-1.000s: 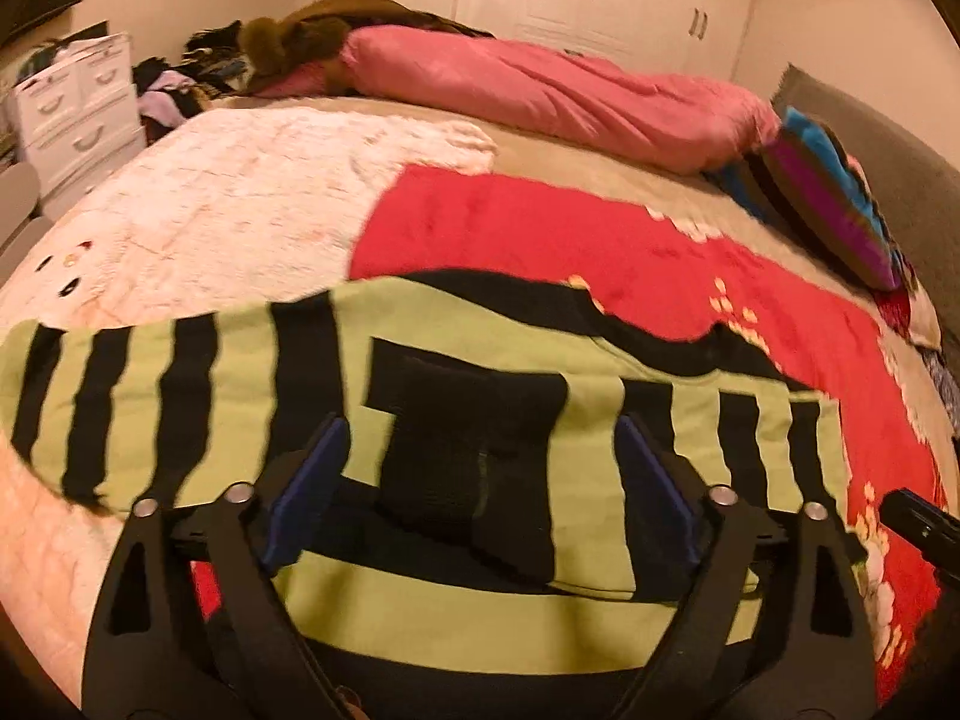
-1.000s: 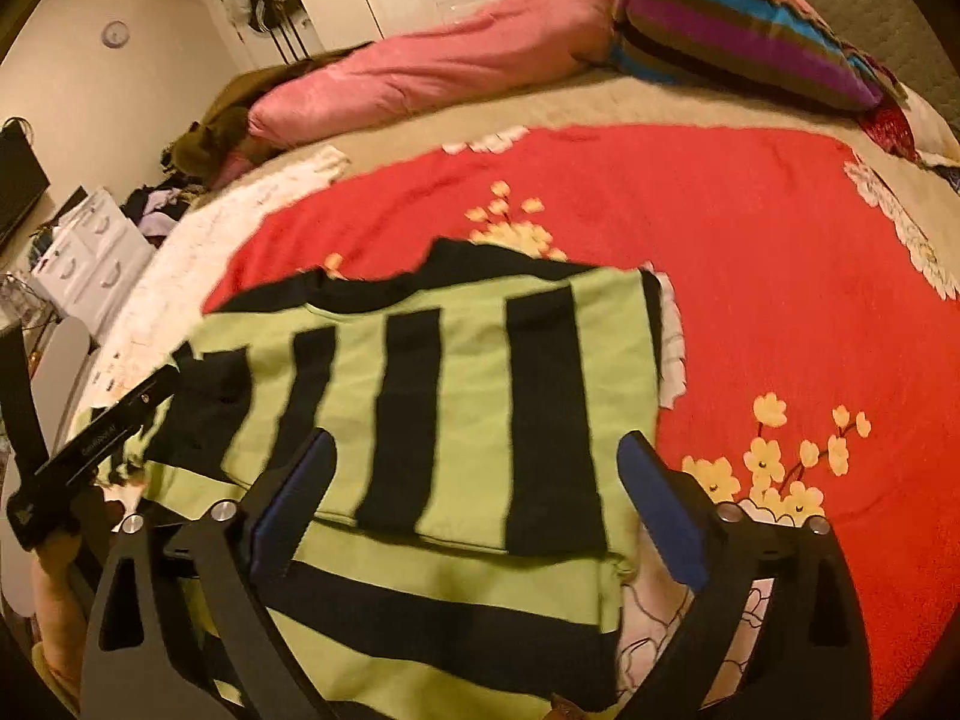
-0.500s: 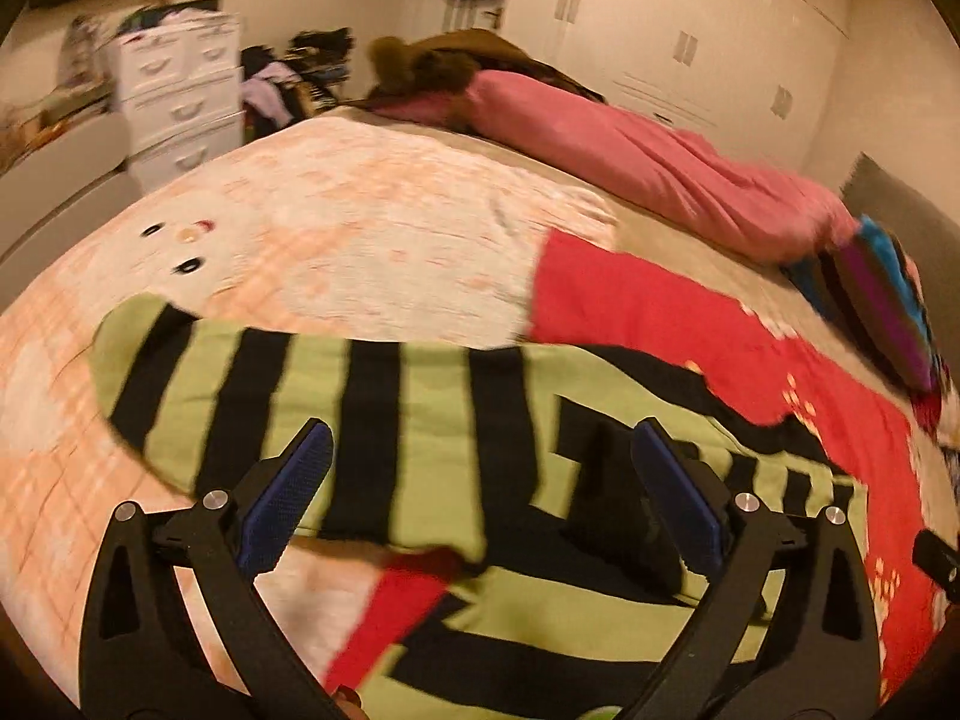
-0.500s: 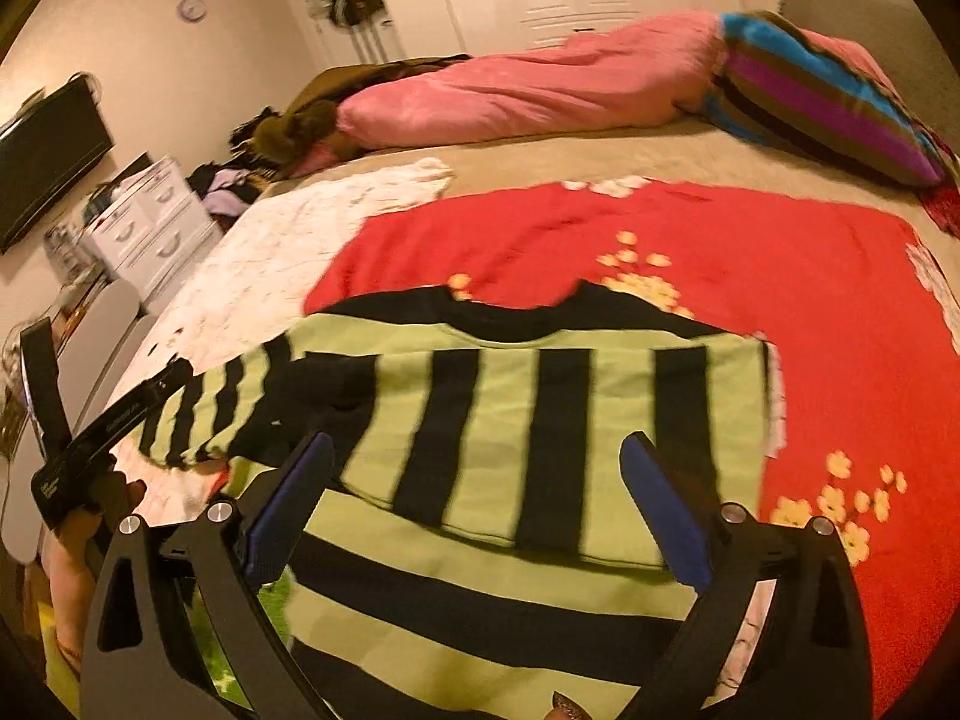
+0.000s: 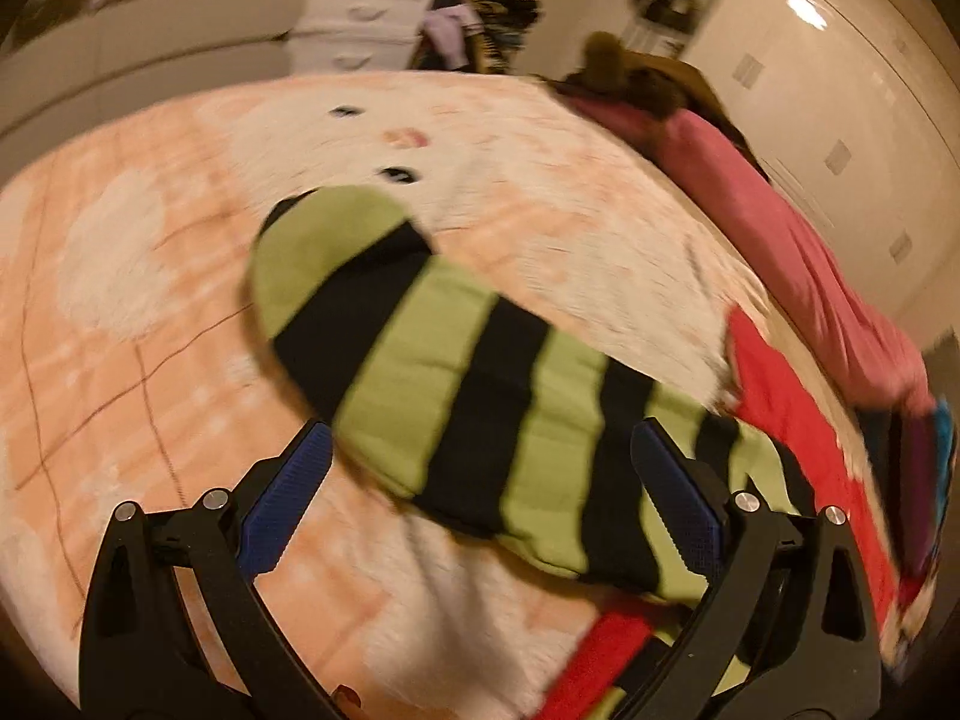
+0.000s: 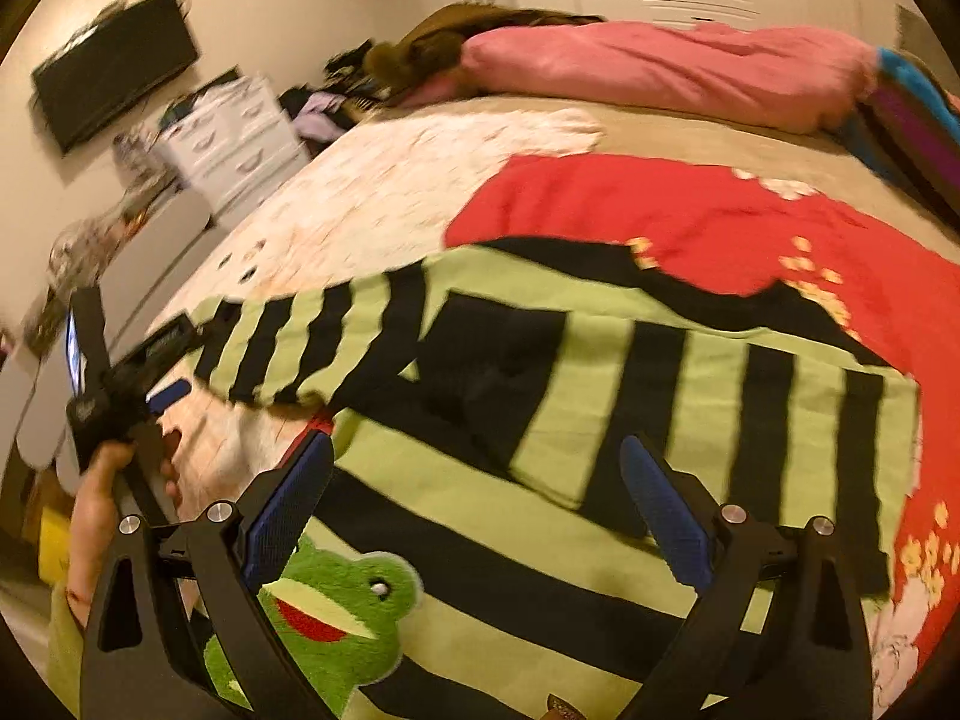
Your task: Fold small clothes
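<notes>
A green-and-black striped sweater lies flat on the bed, with a frog patch near its front edge. One sleeve is folded across the body. The other sleeve stretches out over a pale pink blanket. My left gripper hovers open over that sleeve's middle, with nothing pinched. From the right wrist view, the left gripper sits beside the sleeve's cuff, held by a hand. My right gripper is open above the sweater's body, near the frog patch.
A red flowered blanket lies under the sweater's far side. A pink duvet and a striped pillow line the back of the bed. White drawers and a wall screen stand left of the bed.
My left gripper has slid left along the outstretched sleeve toward its cuff and rolled. My right gripper has drawn back over the sweater, bringing the frog patch into view. Both stay open.
</notes>
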### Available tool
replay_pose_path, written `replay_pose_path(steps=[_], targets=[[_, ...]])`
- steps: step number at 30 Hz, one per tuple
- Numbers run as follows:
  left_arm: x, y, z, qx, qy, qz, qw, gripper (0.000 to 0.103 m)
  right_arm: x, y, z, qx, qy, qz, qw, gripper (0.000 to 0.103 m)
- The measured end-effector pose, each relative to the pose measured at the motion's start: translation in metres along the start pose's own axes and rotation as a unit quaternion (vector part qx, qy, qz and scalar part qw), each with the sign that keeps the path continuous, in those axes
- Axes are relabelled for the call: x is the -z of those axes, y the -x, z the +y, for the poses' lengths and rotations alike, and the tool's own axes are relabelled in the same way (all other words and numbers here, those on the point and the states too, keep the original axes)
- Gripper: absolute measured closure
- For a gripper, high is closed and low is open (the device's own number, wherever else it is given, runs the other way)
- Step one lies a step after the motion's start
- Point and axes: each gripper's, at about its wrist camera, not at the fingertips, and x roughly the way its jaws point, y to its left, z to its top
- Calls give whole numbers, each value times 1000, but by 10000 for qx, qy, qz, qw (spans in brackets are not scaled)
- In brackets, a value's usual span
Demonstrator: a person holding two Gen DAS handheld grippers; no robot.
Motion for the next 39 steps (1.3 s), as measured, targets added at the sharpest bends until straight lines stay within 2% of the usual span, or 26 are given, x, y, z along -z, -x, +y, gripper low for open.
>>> replay_pose_path(steps=[4,7,10,13,15,17,18,20,21,22,23,24,26,32,35,39], targets=[[-2,-10,28,-105,694,48,9975,10,10,-18,20,-179,224,253,9993,7],[-3,-16,45,-48,1166,-15,9932,10,22,-29,34,-317,365,456,9978,7],[1,-24,62,163,1690,-78,9854,10,34,-34,38,-406,391,614,9965,7],[4,-23,68,276,1928,-299,9804,10,42,-35,33,-427,298,695,9962,7],[3,-22,69,359,1981,-457,9785,14,47,-34,24,-360,186,746,9964,7],[-1,-28,73,464,2021,-523,9769,36,51,-30,13,-311,42,755,9967,7],[-3,-32,78,514,2078,-558,9752,40,54,-26,7,-288,-38,749,9968,7],[-6,-36,88,637,2191,-658,9714,67,56,-21,-1,-240,-120,713,9971,7],[-7,-38,93,731,2273,-666,9688,75,57,-17,-7,-196,-180,690,9973,7],[-6,-40,99,852,2390,-648,9651,89,58,-15,-12,-172,-223,682,9973,7],[-5,-42,105,998,2499,-616,9611,96,58,-14,-16,-139,-282,676,9972,7],[-4,-43,109,1169,2568,-613,9574,97,59,-13,-21,-117,-346,674,9971,7],[-5,-39,106,1280,2488,-693,9576,101,60,-11,-32,-44,-487,659,9966,7],[-18,0,67,1819,1729,-1135,9613,102,58,-3,-55,46,-774,565,9954,7],[-18,32,30,2105,1077,-1320,9626,102,58,6,-68,108,-902,496,9946,7],[-12,61,-32,2513,266,-1389,9575,102,61,27,-96,245,-1223,360,9915,7]])
